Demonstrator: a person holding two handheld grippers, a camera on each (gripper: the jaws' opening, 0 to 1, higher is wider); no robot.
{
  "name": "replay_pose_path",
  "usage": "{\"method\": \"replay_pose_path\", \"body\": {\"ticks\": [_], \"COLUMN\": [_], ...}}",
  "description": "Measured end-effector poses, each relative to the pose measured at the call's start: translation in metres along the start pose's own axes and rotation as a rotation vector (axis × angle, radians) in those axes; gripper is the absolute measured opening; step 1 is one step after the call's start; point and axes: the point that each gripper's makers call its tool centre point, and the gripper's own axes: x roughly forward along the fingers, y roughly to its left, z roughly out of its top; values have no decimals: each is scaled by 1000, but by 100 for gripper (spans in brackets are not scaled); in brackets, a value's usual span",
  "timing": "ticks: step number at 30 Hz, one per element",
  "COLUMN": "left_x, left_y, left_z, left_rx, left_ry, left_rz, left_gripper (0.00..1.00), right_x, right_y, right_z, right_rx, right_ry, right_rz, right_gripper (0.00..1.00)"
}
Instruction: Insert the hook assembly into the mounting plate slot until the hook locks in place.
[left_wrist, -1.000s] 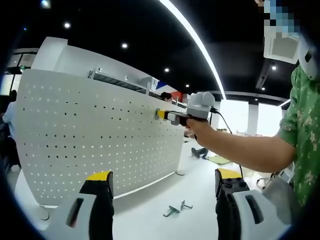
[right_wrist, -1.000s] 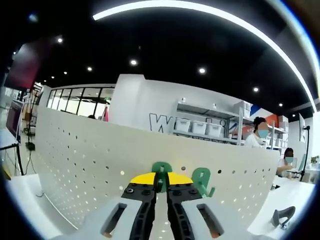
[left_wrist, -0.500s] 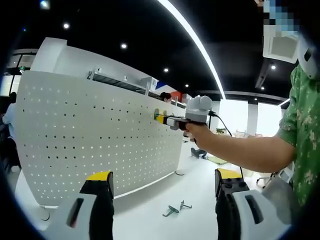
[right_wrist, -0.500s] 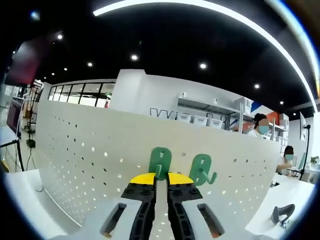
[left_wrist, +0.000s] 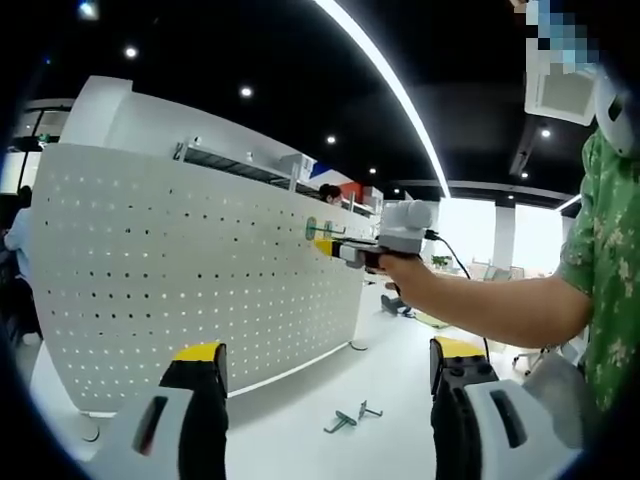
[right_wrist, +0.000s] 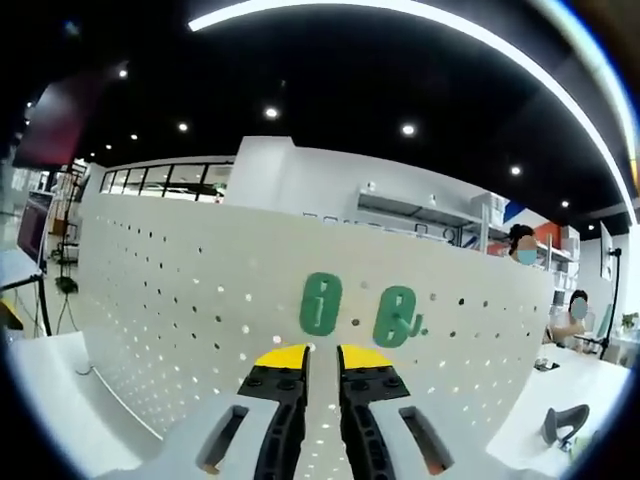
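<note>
A white pegboard (left_wrist: 150, 270) stands upright on the table. Two green hooks (right_wrist: 321, 304) (right_wrist: 396, 315) hang side by side in its holes. In the left gripper view they are small green marks (left_wrist: 312, 228) near the board's top right. My right gripper (right_wrist: 322, 358) sits just short of the left hook with its yellow-tipped jaws a little apart and nothing between them. The same right gripper (left_wrist: 345, 248), held by a hand, points at the board in the left gripper view. My left gripper (left_wrist: 325, 368) is wide open, low and well back from the board.
Two loose metal hooks (left_wrist: 352, 417) lie on the white table in front of the pegboard. A grey hook piece (right_wrist: 565, 430) rests on the table at the far right. A person's arm (left_wrist: 480, 305) reaches in from the right. People sit behind the board.
The right gripper let go of the left green hook, which stays on the pegboard, and drew back and slightly down. The left gripper has not moved.
</note>
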Motion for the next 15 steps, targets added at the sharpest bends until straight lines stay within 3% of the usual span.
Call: {"method": "replay_pose_path", "body": {"ticks": [15], "left_x": [0], "left_y": [-6], "left_z": [4], "left_rx": [12], "left_ry": [-4], "left_rz": [-10], "left_gripper": [85], "right_x": [-20], "right_y": [4], "right_z": [-3], "right_rx": [30], "right_ry": [7], "right_rz": [33], "right_gripper": [30]}}
